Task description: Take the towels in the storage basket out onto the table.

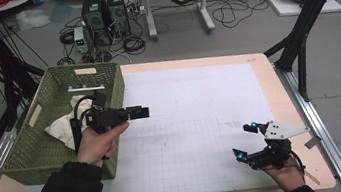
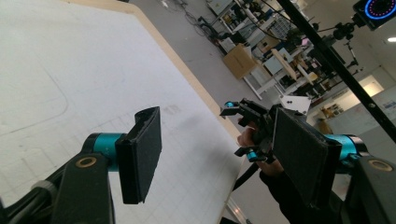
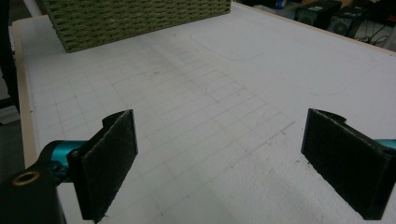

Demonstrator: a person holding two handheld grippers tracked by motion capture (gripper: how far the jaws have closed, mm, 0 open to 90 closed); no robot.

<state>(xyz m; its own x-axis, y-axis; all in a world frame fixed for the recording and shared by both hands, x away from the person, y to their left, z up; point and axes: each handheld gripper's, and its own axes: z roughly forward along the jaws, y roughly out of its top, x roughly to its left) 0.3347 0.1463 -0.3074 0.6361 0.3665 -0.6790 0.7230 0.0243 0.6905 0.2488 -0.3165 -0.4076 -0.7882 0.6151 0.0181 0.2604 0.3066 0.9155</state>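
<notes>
**Kid:** Where is the left gripper?

**Helper:** In the high view it is on the left side of the table, just beside the right wall of the green basket. A hand holds it up, and its jaws point to the right, out over the white mat.

**Kid:** Is it holding something?

**Helper:** No. In the left gripper view the two black pads stand wide apart. Between them you see just the mat and the other gripper far off.

**Kid:** What is in the basket?

**Helper:** A pale cloth lies on the bottom, bunched up. It is just left of the left gripper and a bit lower. A cable from the gripper hangs in front of it. Nothing is touching the cloth. There is also a light bar lying in the far part of the basket.

**Kid:** And the right gripper?

**Helper:** It is at the near right corner of the table, well apart from the basket. A hand holds it low over the mat. A grey plate with three corners sits on top of it.

**Kid:** Is that one open too?

**Helper:** Yes, wide open. In the right gripper view its pads stand far from each other, with bare mat between them. The basket shows at the far edge of that view.
</notes>
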